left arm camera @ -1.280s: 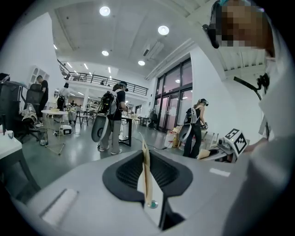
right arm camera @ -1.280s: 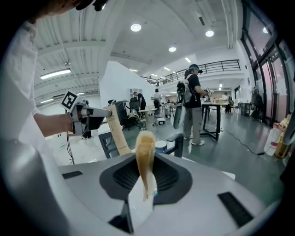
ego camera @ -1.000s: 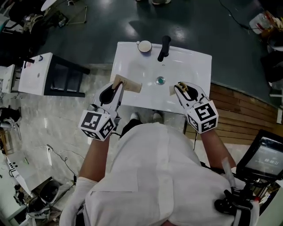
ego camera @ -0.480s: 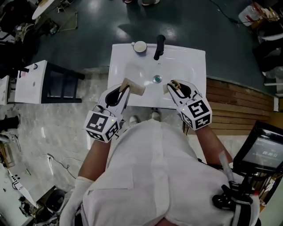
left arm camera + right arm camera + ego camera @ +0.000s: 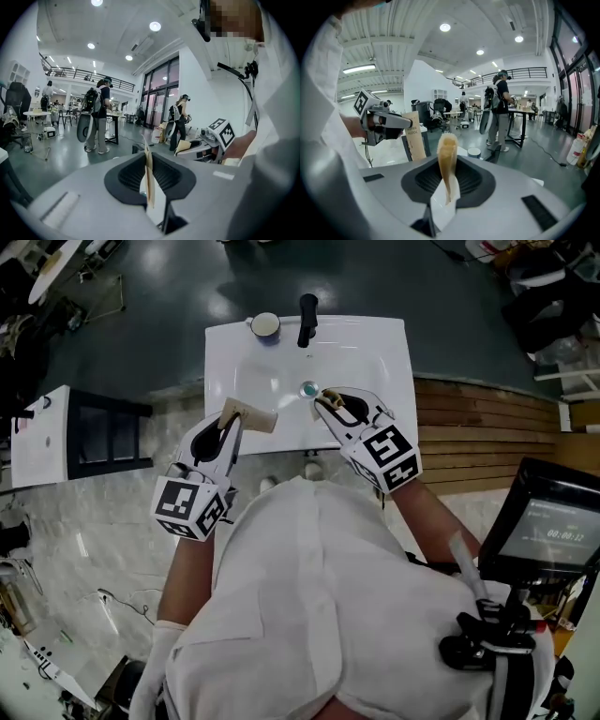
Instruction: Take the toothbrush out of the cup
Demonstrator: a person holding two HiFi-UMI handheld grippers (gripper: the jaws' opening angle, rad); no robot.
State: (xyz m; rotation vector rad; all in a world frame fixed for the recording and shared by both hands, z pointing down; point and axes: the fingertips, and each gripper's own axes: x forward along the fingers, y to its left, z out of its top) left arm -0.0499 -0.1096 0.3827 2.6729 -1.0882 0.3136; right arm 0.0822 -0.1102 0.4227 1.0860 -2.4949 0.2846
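The right gripper was clenched on a tan toothbrush, whose long axis ran out along the jaws with the bristled head pointing away over the sink. The left gripper grasped a flat carton, and the cup stood at the sink's far left corner.

White sink, black faucet, white cup, tan toothbrush, brown cardboard box, black-and-white marker cube

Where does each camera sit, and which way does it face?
Head view: on the head, steeply down at the sink; shirt, left tool, right tool show.
Left gripper view: on left tool, along jaws gripping a box; shirt shows.
Right gripper view: on right tool, along jaws gripping a toothbrush; shirt shows.
Both gripper views show the other tool.
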